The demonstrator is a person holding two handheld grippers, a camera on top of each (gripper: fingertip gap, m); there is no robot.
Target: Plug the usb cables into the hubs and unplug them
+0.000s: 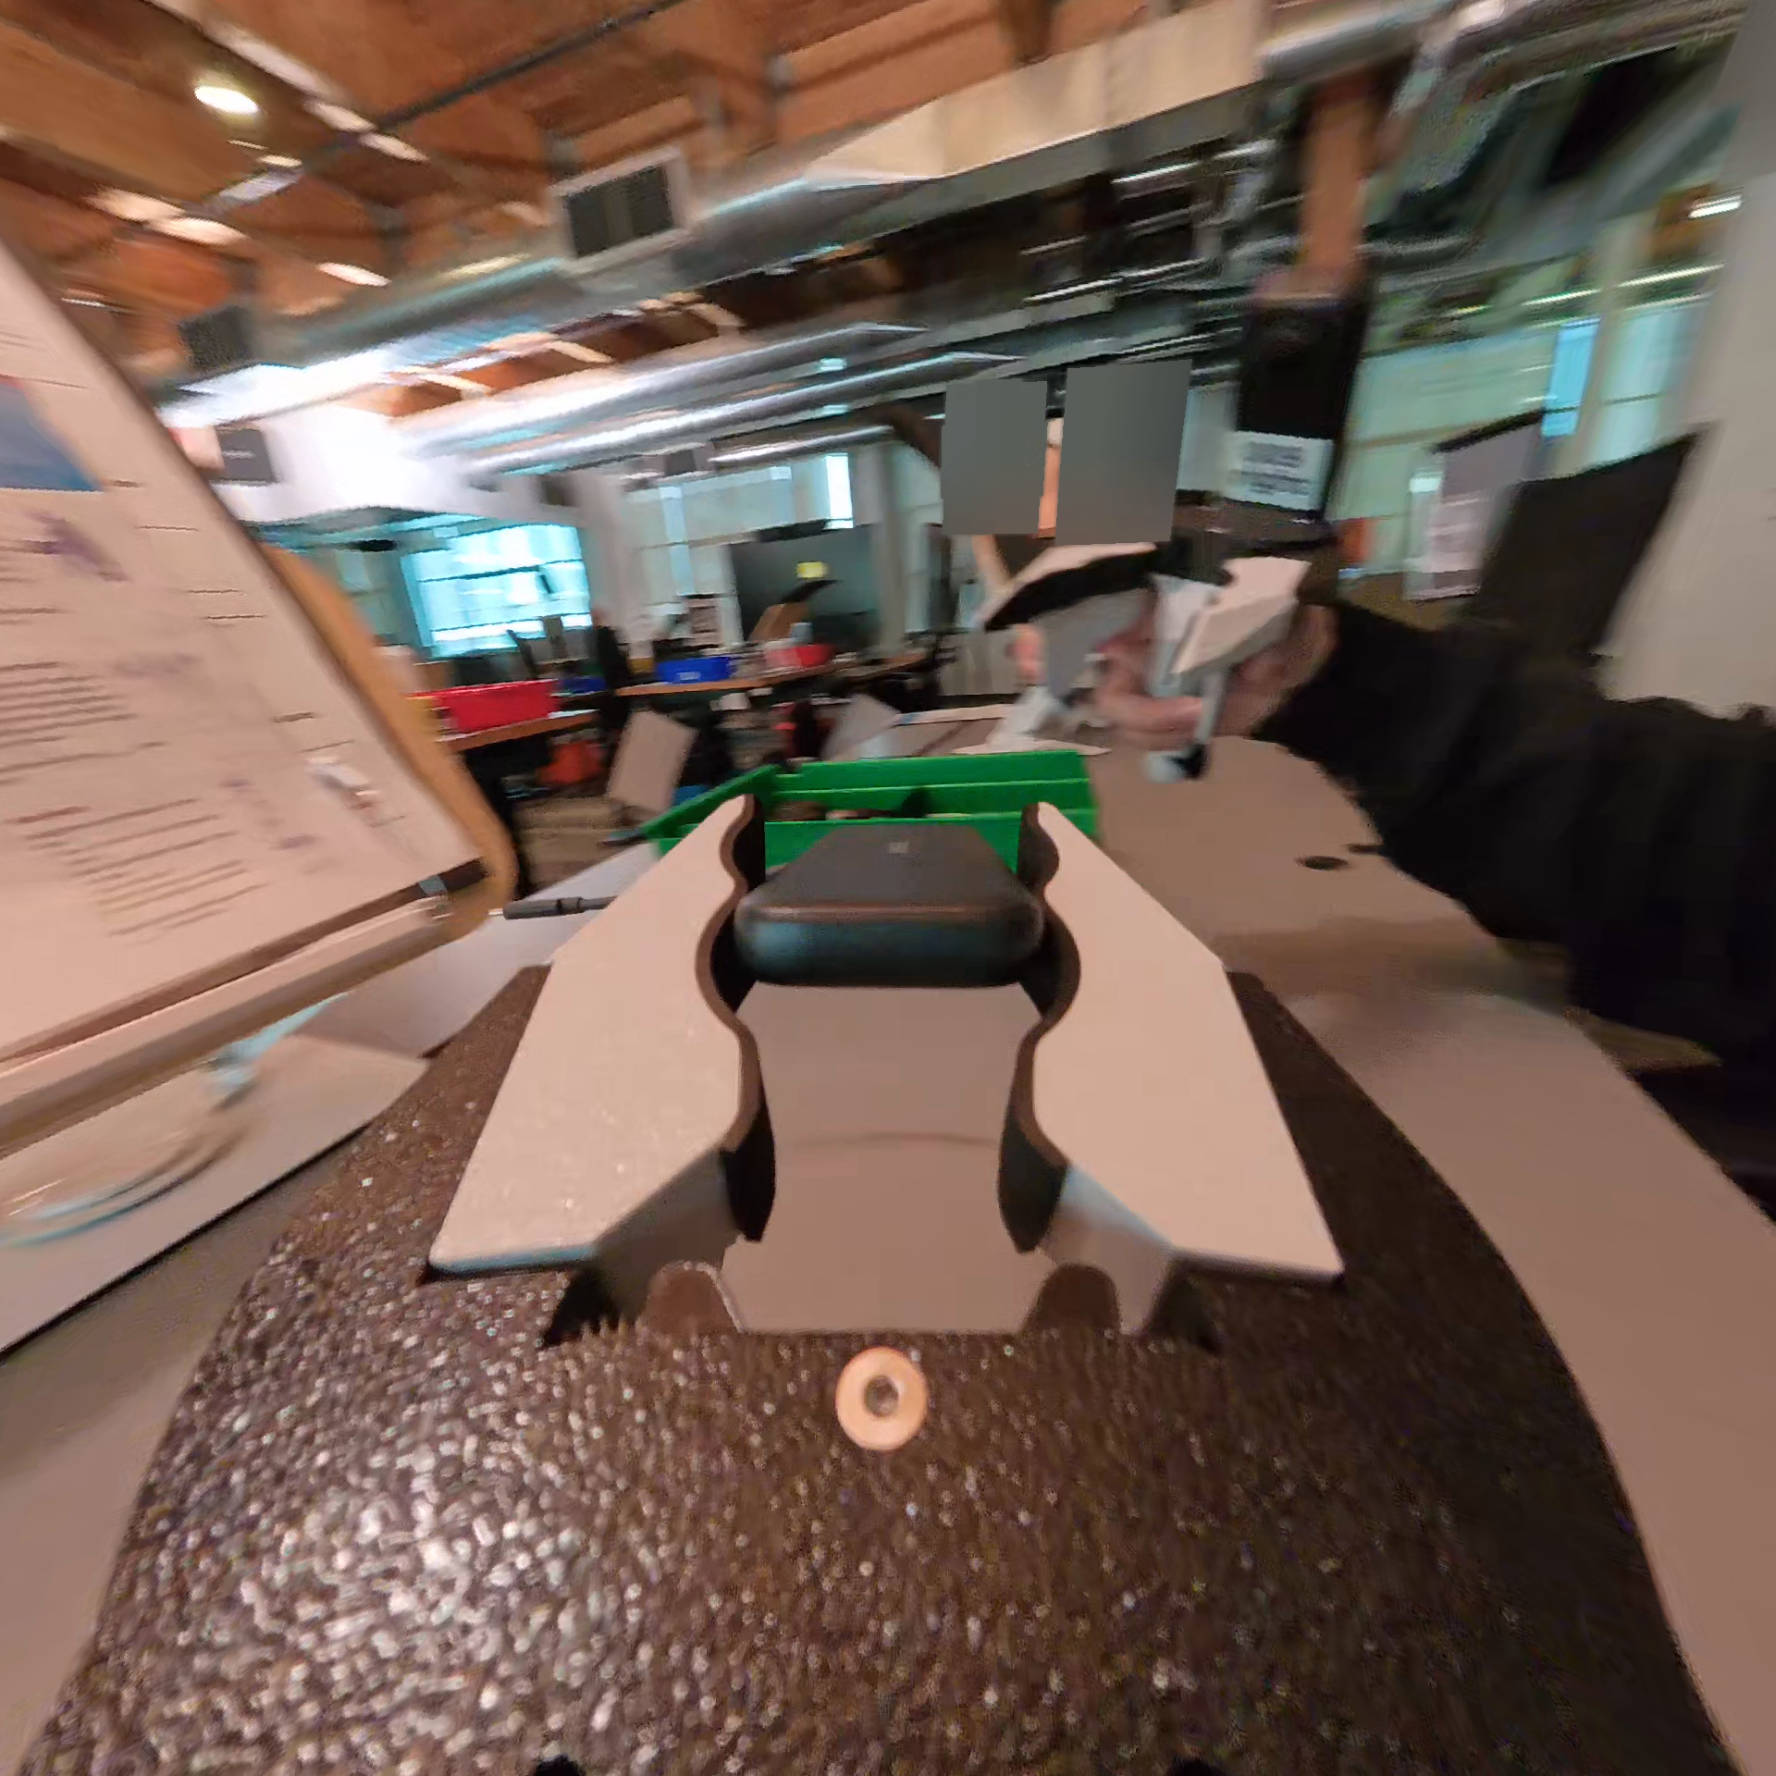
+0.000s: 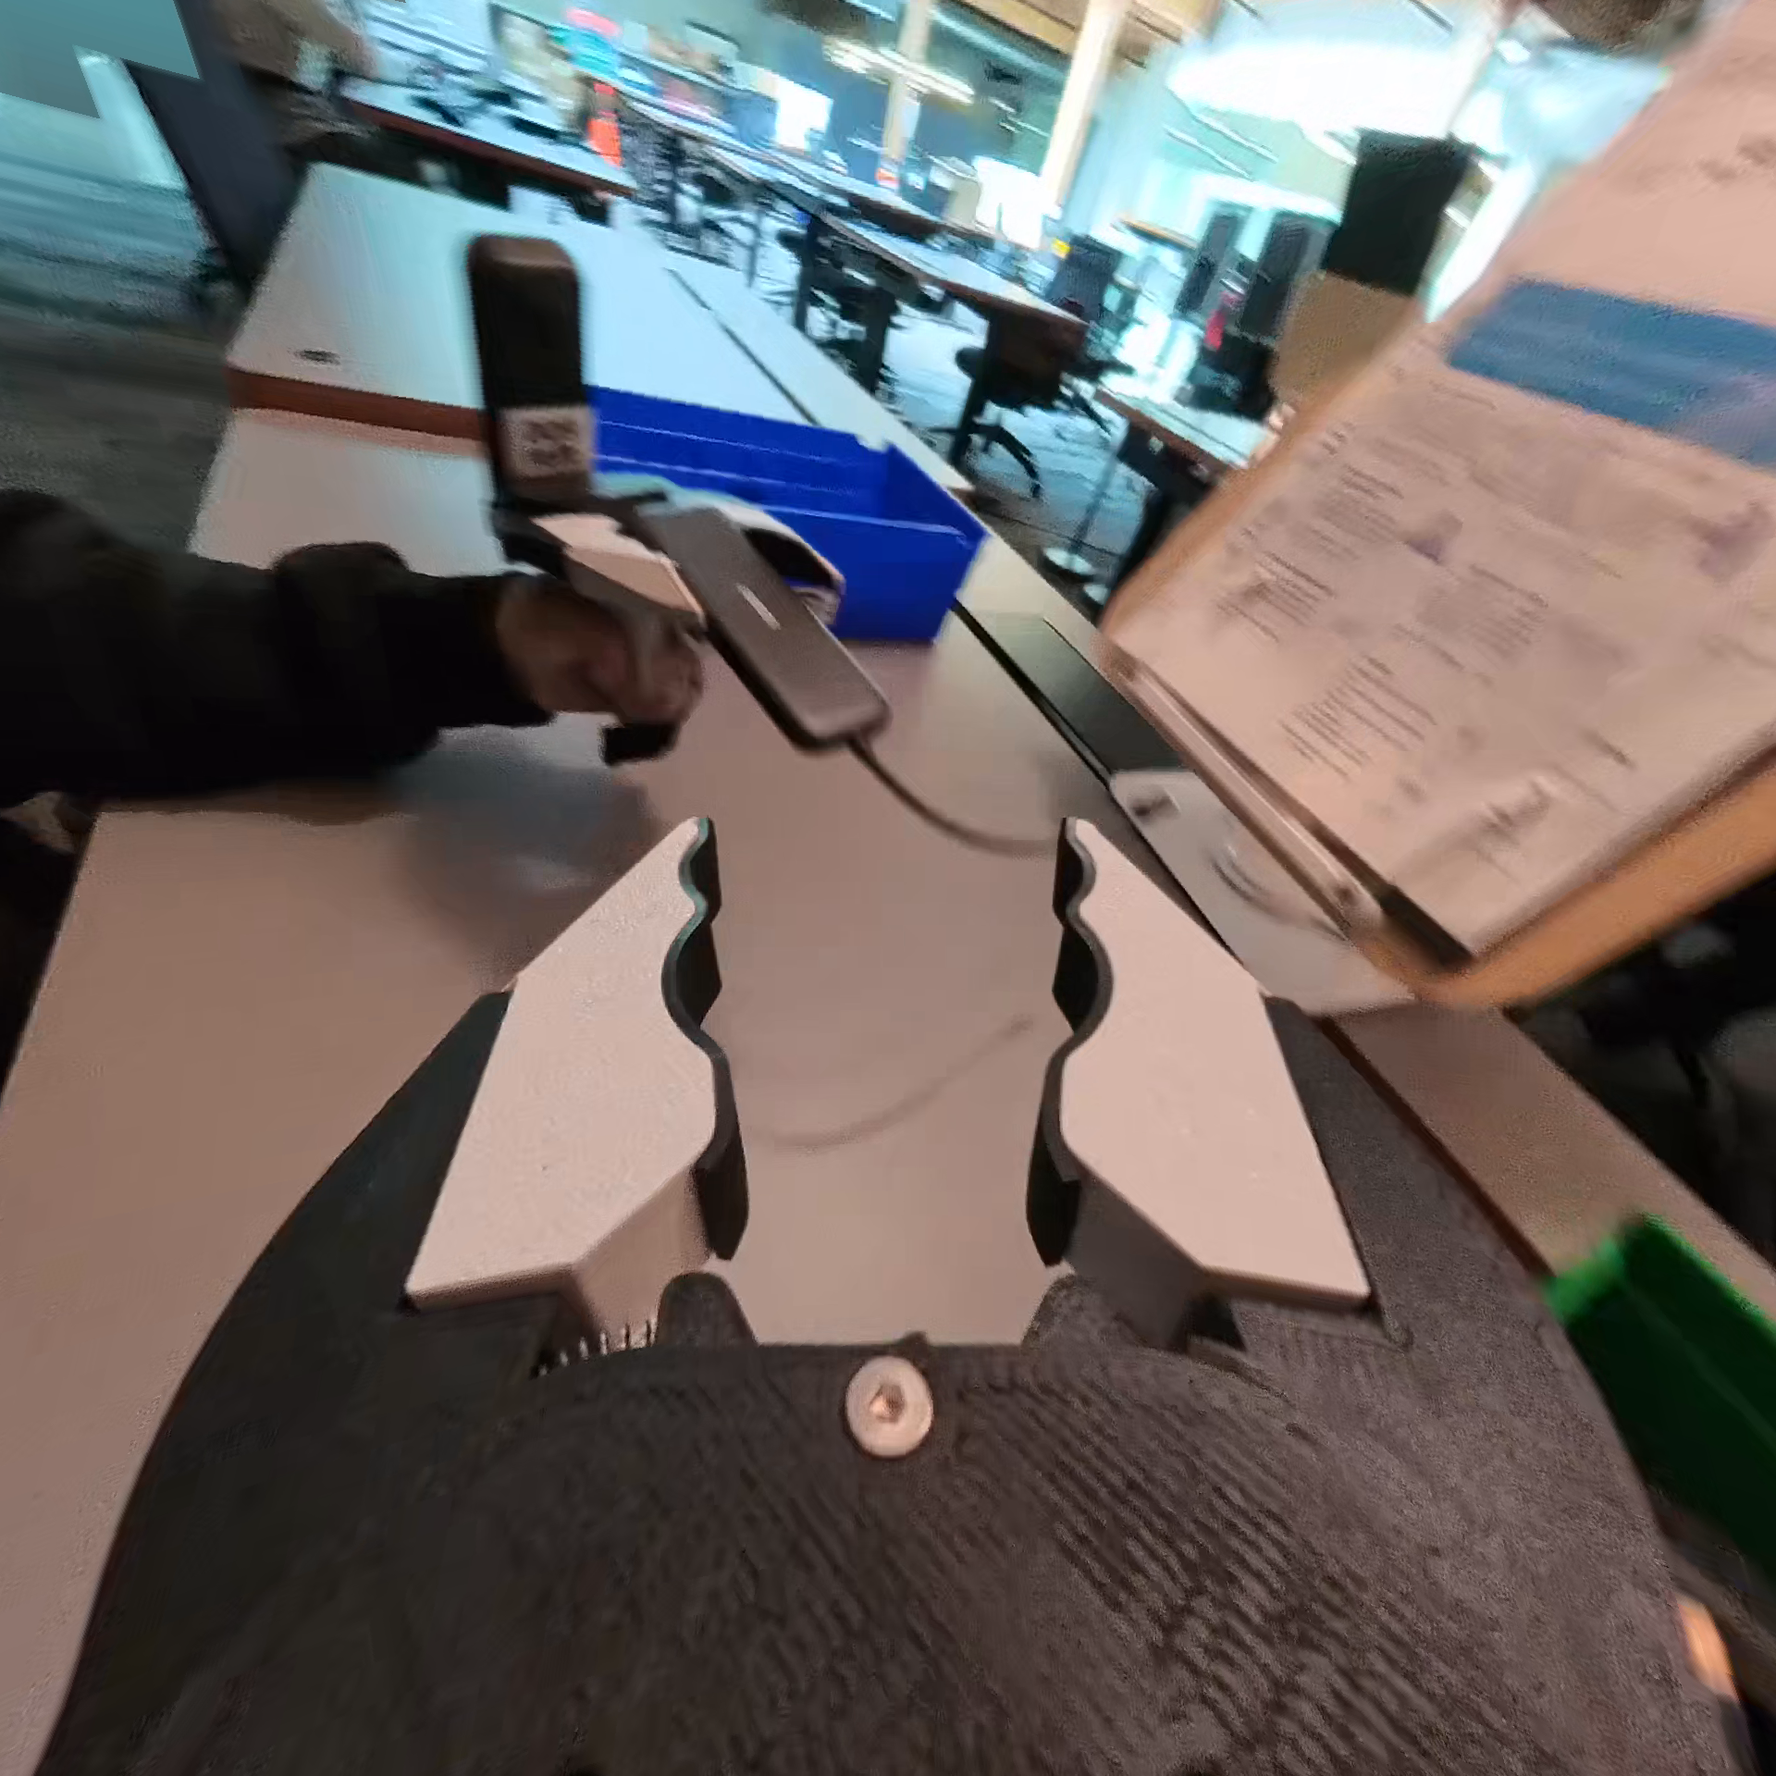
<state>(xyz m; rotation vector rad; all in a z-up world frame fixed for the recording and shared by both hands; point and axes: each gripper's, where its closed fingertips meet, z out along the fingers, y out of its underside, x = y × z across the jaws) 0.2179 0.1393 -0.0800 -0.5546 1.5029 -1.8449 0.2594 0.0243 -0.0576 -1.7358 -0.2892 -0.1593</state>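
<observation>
Hub (image 1: 889, 908) clenched between left tongs (image 1: 889, 865), far end hidden — its cable (image 2: 947, 812) blurred, plug unseen. Right tongs (image 2: 884, 894) released, empty above worktop (image 2: 240, 961).

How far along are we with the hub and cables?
Done: left tongs have the dark hub clamped and lifted off the table, its own lead trailing. In hand: right tongs are open and empty. Left: no cable is visibly plugged in; plugging and unplugging remain.
</observation>
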